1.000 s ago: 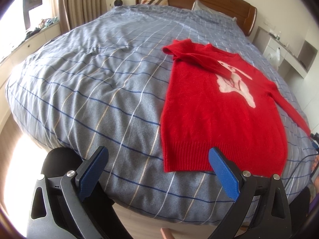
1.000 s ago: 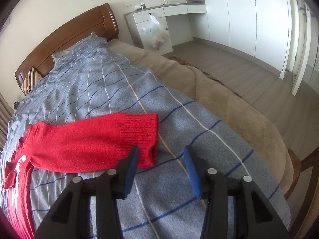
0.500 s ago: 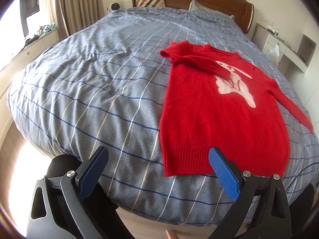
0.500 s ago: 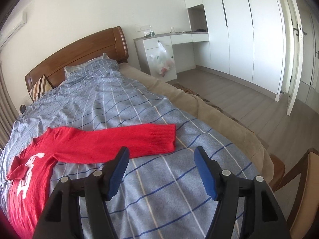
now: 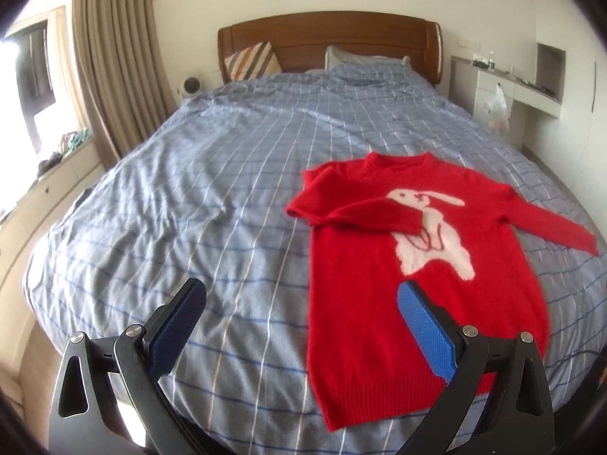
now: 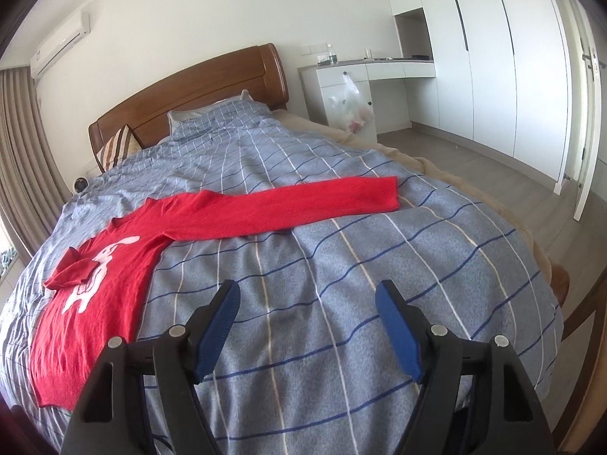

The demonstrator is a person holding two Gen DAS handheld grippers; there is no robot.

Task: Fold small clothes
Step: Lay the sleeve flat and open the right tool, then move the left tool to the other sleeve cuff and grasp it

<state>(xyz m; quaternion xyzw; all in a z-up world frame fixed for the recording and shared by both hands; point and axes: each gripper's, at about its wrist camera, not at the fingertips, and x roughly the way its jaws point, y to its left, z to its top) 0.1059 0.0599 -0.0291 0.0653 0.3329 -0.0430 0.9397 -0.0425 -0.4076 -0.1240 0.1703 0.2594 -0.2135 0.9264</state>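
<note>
Broadly, a wide bed under a grey-blue quilt (image 5: 197, 197) crossed by white and dark blue lines fills both views, with a curved brown wooden headboard (image 5: 330, 43) at twelve o'clock in the left wrist view. Tall white wardrobe doors (image 6: 489, 57) with dark slim handles stand at two o'clock in the right wrist view, next to a white built-in desk (image 6: 379, 70) from which a clear plastic bag (image 6: 351, 108) hangs. A white wall air conditioner (image 6: 60, 45) sits at ten o'clock there; any label on it is too small to read.

The red knitted sweater with a white rabbit on its chest (image 5: 409, 265) lies flat on the quilt, at about three o'clock in the left wrist view, hem toward the camera. One sleeve is folded across the chest, touching the rabbit (its cuff covers the rabbit's nose area); the other sleeve (image 6: 311, 204) stretches straight out over the quilt. No writing shows on the sweater.

A striped cushion (image 5: 252, 61) leans on the headboard at eleven o'clock.

The left gripper (image 5: 299, 316) hangs above the quilt and the sweater's hem with its blue-padded jaws spread wide and nothing between them. The right gripper (image 6: 307, 316) is at six o'clock in its own view, over bare quilt, well apart from the outstretched sleeve; its jaws have just been opening, stand wide and hold nothing.
</note>
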